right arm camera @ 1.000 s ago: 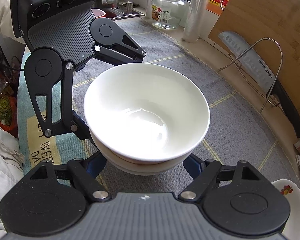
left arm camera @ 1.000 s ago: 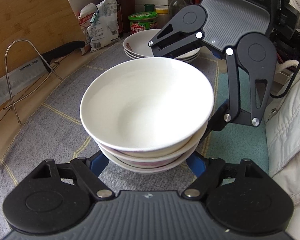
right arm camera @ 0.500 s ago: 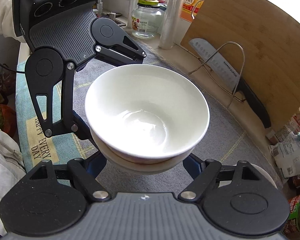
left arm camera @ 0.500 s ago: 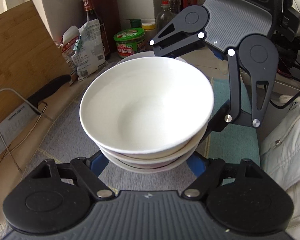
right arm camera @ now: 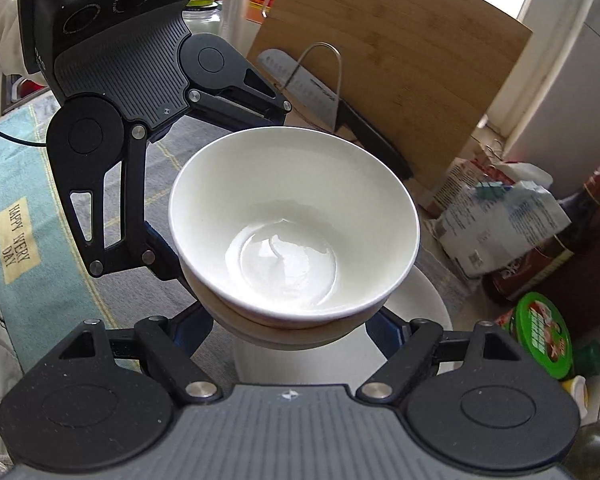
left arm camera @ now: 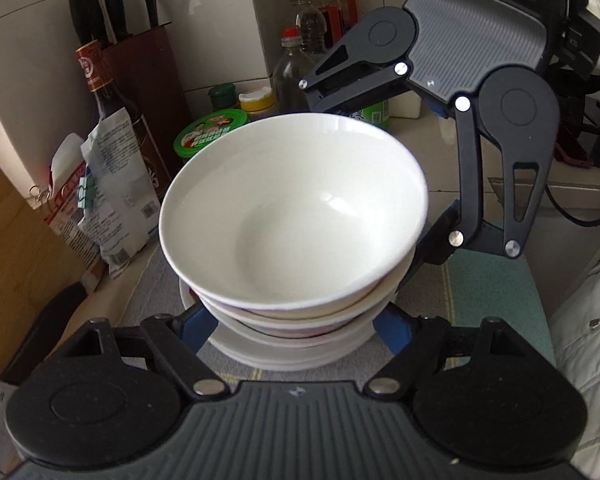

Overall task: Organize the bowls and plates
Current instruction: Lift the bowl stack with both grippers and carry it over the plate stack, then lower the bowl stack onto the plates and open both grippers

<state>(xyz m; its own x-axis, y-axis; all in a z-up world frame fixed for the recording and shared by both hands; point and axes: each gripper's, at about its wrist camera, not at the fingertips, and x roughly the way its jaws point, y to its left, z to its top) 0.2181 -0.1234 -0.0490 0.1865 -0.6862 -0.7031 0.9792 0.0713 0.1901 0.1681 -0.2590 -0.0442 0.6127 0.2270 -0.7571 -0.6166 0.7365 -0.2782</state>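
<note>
A stack of white bowls, the lower ones with reddish rims, hangs in the air between both grippers. My left gripper is shut on the stack's lower bowls from the near side, its blue fingertips pressing the sides. My right gripper is shut on the same stack from the opposite side; in the left wrist view it reaches in from the upper right. Directly below the carried stack lies a second stack of white dishes, mostly hidden by it.
Behind the dishes stand a green-lidded tub, bottles, a knife block and clipped bags. A bamboo board and a cleaver on a wire rack line the wall. A teal mat and a grey mat cover the counter.
Both grippers have carried the bowl stack across the grey mat toward the corner with the bottles and slightly up. It now hangs over the second dish stack, which earlier lay farther off.
</note>
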